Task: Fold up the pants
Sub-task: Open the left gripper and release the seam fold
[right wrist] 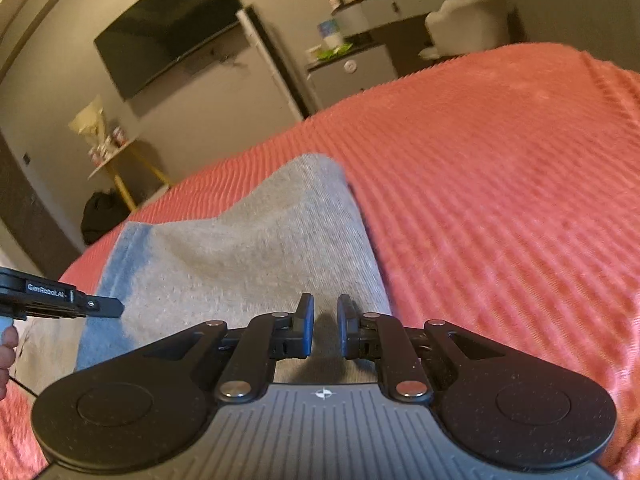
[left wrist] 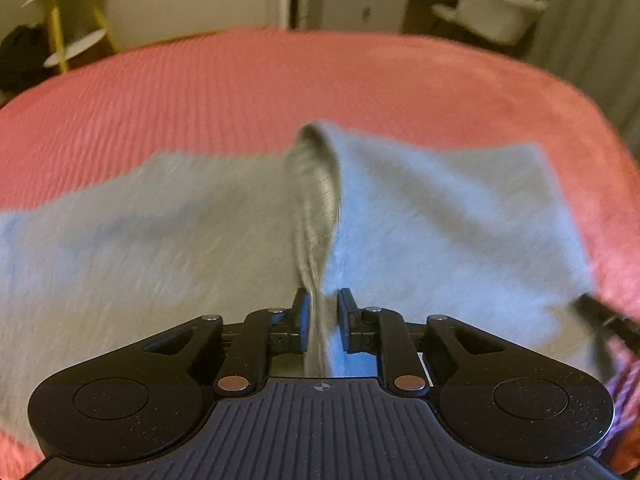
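Note:
Grey pants [left wrist: 160,240] lie on a pink ribbed bedspread [left wrist: 240,88]. In the left wrist view a raised fold of the cloth [left wrist: 316,200] runs up from between the fingers of my left gripper [left wrist: 323,308], which is narrowly closed on it. In the right wrist view the pants [right wrist: 240,248] lie ahead and to the left, with one corner lifted. My right gripper [right wrist: 323,312] stands slightly apart over the cloth with nothing visibly between its fingers. The left gripper's finger [right wrist: 60,300] shows at the left edge.
The bedspread [right wrist: 500,200] stretches wide to the right. Beyond the bed stand a yellow side table [left wrist: 72,20], a white chair [right wrist: 468,20], a wall television [right wrist: 168,28] and a cabinet. The person's hand [right wrist: 6,352] shows at the left edge.

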### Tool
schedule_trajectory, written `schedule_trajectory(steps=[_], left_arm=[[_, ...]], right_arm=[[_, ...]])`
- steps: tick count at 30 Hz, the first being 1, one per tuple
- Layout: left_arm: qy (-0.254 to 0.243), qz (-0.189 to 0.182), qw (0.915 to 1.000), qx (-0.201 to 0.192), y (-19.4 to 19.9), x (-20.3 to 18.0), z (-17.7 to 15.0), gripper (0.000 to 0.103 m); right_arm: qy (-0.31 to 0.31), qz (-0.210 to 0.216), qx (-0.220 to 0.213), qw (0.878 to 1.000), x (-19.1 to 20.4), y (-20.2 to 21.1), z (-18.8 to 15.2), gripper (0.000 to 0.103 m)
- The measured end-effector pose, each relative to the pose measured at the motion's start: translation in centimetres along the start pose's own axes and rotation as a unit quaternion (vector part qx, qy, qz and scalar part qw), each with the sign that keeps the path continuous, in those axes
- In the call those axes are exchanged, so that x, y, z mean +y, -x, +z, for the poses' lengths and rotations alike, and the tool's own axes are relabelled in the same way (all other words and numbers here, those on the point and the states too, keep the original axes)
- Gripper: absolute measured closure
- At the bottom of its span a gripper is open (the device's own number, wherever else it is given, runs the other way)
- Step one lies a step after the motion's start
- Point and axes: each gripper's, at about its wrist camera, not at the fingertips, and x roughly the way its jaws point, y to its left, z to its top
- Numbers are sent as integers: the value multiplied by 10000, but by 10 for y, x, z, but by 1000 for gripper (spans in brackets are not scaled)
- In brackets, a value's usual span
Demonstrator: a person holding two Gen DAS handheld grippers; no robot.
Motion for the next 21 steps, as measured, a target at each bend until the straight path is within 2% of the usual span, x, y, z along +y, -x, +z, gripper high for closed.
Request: schedule_trajectory(steps=[1,4,7,10,12,15,18,21], left_arm=[[15,25,10000,-43,1,2,-6,75],[207,-133,9993,-293,14,7,-25,65],[467,-351,9980,-244,12,11,-46,56],[685,-470,9957,-398,12,17,-57,54],[821,-566,9942,-403,12,21,-59,53],[902,-662,9929,-411,10,29,-62,50],[890,-695,9926,-441,10,31,-63,49],[935,-685,9920,-492,8,31,-64,49]], right_arm=[[29,-3,-5,10000,1,1,1,90],[43,28,-119,9999,5,3,11,90],[453,24,-134,9989,20,-10,24,90],[1335,-255,278,9903,38,-50,37,90],[1654,-447,413,9843,42,-77,49,91],[1617,-466,262,9854,44,-102,74,91],[1373,-512,430,9883,44,-113,82,89],[1400,-405,530,9879,50,-92,66,74]])
